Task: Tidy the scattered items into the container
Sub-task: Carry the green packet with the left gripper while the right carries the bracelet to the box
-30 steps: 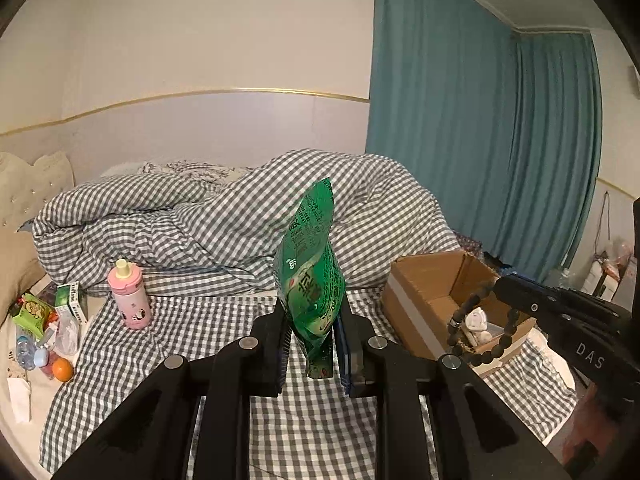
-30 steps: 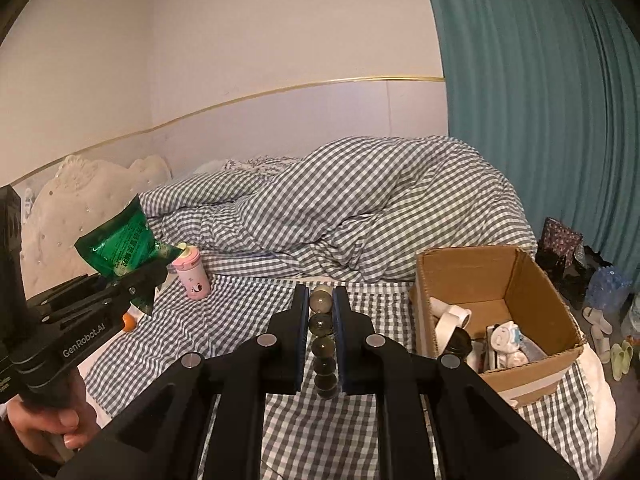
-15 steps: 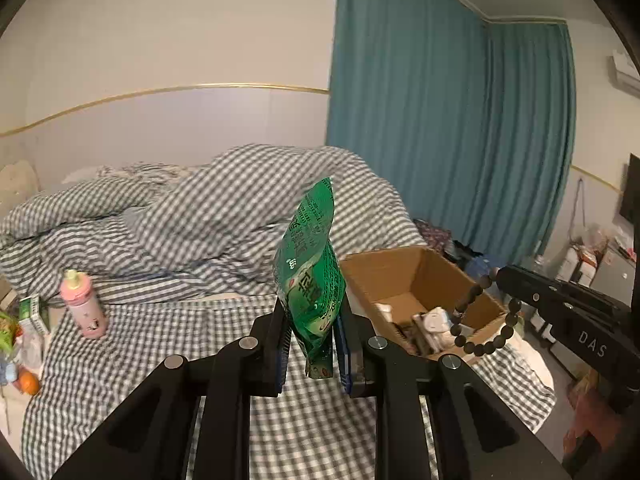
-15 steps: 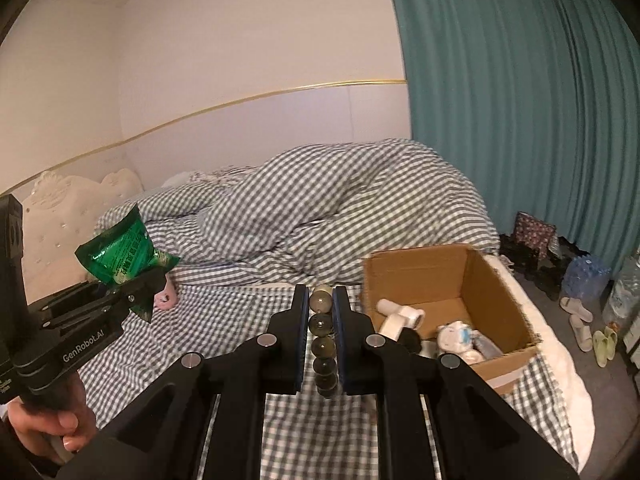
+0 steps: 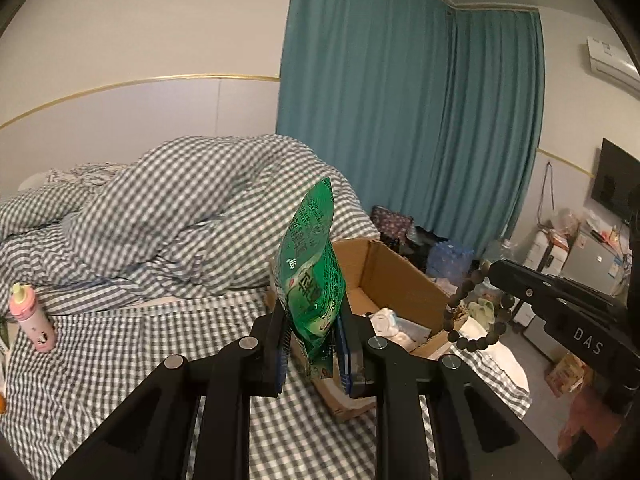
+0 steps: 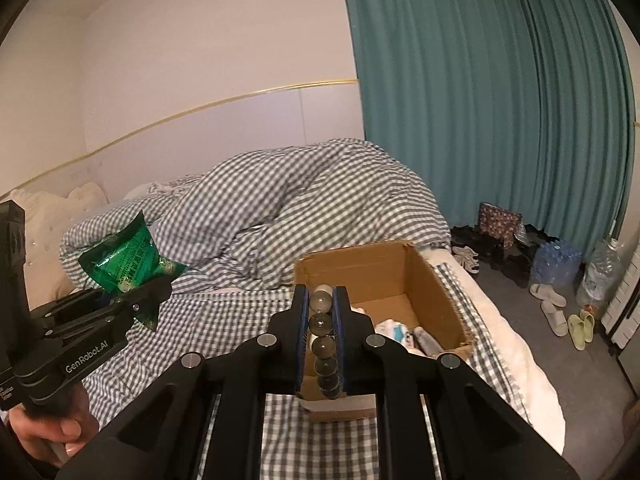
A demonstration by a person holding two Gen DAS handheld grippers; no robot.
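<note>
Green packet clamped between left jaws.

My left gripper and right gripper are matte black, each with two angular arms, silver round screws behind the fingers and blue pads inside them. White lettering reads "GenRobot.AI" on one body and "DAS" on the other.

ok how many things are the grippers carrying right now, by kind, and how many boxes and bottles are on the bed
green snack packet, held in the left gripper: 1
dark bead bracelet, held in the right gripper: 1
cardboard box on the bed: 1
pink bottle on the bed: 1
total: 4
</note>
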